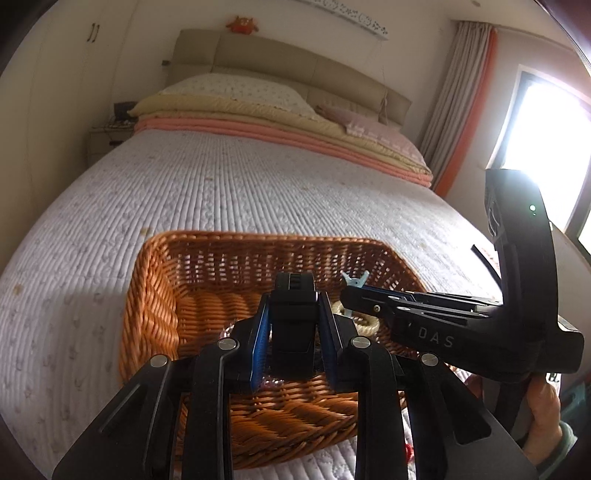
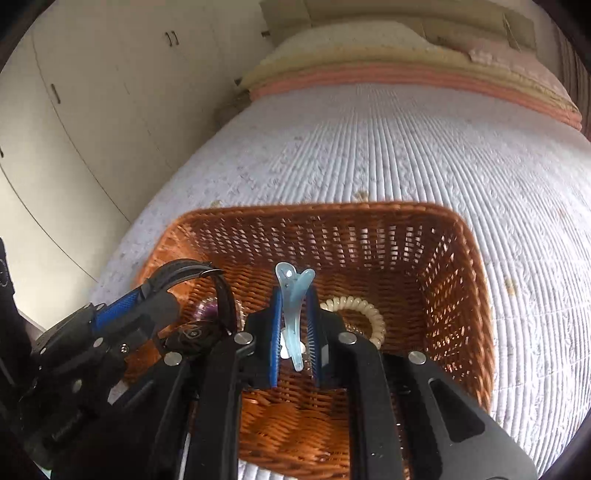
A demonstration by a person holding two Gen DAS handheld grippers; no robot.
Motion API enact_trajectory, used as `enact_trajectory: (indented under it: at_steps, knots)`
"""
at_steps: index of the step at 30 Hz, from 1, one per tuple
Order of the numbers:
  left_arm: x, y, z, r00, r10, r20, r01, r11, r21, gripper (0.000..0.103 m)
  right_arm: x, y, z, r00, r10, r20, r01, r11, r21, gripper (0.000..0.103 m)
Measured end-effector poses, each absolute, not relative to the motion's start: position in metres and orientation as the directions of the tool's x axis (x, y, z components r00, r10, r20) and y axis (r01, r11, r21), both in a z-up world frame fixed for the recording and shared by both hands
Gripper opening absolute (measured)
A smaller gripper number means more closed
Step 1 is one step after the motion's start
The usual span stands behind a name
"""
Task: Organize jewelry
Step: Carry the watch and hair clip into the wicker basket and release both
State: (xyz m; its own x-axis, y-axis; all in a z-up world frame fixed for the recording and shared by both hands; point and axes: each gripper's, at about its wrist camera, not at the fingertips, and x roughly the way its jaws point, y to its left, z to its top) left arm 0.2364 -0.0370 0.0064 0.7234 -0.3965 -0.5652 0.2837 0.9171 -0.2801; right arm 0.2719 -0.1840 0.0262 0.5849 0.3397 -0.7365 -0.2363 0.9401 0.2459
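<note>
both grippers hang over the wicker basket (image 2: 454,280) on the bed (image 1: 229,184). the right gripper (image 2: 293,332) reaches in, pads pinching a pale blue hair clip (image 2: 291,314) upright. the left gripper (image 1: 293,325) clamps a black watch (image 1: 293,317), its strap curling past the tips. just beyond the right fingers lies a cream coil hair tie (image 2: 369,314); something purple beneath the left gripper is too blurred to name.

A quilted white bedspread (image 1: 221,192) covers the bed below folded pink and yellow blankets (image 1: 258,123), an orange plush toy (image 1: 242,25) atop the headboard (image 1: 280,62).
</note>
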Motion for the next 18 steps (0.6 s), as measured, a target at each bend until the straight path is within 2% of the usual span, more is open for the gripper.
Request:
enact_trajectory:
  at_steps: [6, 8, 9, 10, 12, 18]
  knots:
    - [0.238, -0.036, 0.002, 0.713, -0.397, -0.578, 0.277, 0.916, -0.289, 0.024, 0.281, -0.182, 0.008, 0.557, 0.311, -0.77, -0.216, 0.95, 0.227, 0.012]
    - [0.23, -0.034, 0.01, 0.727, -0.403, -0.556, 0.285, 0.914, -0.289, 0.038, 0.278, -0.183, 0.009, 0.549, 0.335, -0.766, -0.223, 0.942, 0.252, 0.014]
    - [0.223, -0.032, 0.016, 0.733, -0.407, -0.545, 0.29, 0.912, -0.29, 0.042, 0.276, -0.184, 0.01, 0.549, 0.341, -0.763, -0.224, 0.94, 0.259, 0.022]
    - [0.219, -0.03, 0.02, 0.736, -0.411, -0.538, 0.295, 0.91, -0.292, 0.044, 0.277, -0.186, 0.01, 0.552, 0.337, -0.763, -0.219, 0.941, 0.257, 0.035]
    - [0.203, -0.024, 0.034, 0.743, -0.421, -0.52, 0.305, 0.905, -0.297, 0.044, 0.264, -0.19, 0.022, 0.58, 0.334, -0.743, -0.218, 0.943, 0.253, 0.045]
    - [0.127, 0.01, 0.083, 0.786, -0.457, -0.417, 0.353, 0.885, -0.303, 0.044, 0.191, -0.2, 0.073, 0.664, 0.368, -0.651, -0.292, 0.929, 0.227, 0.045]
